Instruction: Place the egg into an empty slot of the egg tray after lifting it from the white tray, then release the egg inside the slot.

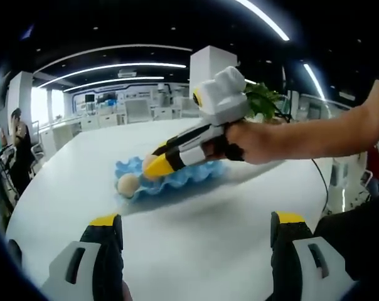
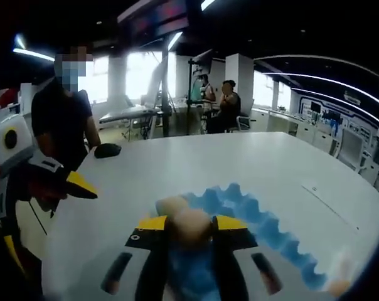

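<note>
Yellow-tipped jaws of the left gripper [image 1: 196, 229] stand wide apart, nearest in the left gripper view, with nothing between them, low over the bare white table [image 1: 196, 207]. Farther off on that table lies the blue egg tray [image 1: 177, 177], and a person's hand [image 1: 258, 141] brings the right gripper [image 1: 157, 164] down over it from the right.

From the right gripper view, the right gripper [image 2: 191, 224] is clamped on a pale tan egg [image 2: 192, 224], one jaw on each side of it, right at the yellow tips. The egg hangs just above the near part of the tray [image 2: 240, 207]. A second egg [image 2: 172, 205] sits in a slot just beyond and to the left of the held one. In the left gripper view another egg [image 1: 127, 184] rests at the tray's near left corner.

An egg is light, rigid, smooth and brittle, so it likely wants a gentle squeeze across its widest part, as the jaws appear to hold it now; too hard a pinch could crack it, too loose could let it slip. I cannot tell exactly which slot lies beneath it.

Several people stand or sit in the far background.
</note>
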Tool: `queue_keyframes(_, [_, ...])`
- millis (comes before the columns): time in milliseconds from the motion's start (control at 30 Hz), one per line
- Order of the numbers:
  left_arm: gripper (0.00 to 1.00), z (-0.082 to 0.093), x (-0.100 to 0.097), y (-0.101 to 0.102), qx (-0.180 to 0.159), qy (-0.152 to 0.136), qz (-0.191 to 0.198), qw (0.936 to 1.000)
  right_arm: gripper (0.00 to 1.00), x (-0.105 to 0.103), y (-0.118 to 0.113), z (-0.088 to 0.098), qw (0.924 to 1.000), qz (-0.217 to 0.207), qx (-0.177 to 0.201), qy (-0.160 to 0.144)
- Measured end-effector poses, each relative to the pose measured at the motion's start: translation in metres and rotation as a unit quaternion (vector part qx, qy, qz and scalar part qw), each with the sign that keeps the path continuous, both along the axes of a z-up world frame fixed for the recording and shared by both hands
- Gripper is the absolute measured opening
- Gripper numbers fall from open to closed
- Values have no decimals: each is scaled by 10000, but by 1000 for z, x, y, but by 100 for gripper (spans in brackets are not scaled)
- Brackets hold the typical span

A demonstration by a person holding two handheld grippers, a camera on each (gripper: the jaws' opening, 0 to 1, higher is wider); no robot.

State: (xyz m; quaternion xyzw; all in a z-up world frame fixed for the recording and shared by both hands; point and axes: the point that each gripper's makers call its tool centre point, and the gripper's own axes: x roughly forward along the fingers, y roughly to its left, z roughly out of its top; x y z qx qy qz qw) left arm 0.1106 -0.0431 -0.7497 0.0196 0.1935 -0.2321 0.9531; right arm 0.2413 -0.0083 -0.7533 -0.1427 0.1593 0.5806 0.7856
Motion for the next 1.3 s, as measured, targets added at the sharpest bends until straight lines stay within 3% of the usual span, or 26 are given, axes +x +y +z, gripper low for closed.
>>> queue_keyframes(433, [100, -4, -1, 4, 24, 47, 31, 10000, 27, -2, 1, -14, 9992, 209, -336, -25])
queue_keyframes(633, [100, -4, -2, 3, 27, 54, 11, 10000, 27, -11, -1, -15, 9986, 294, -434, -50])
queue_keyframes(1033, [100, -1, -1, 1, 47, 22, -40, 10000, 28, -5, 2, -19, 9963, 482, -701, -115])
queue_keyframes(1300, [100, 2, 0, 0, 76, -7, -86, 9999, 31, -7, -6, -13, 9964, 456, -699, -169])
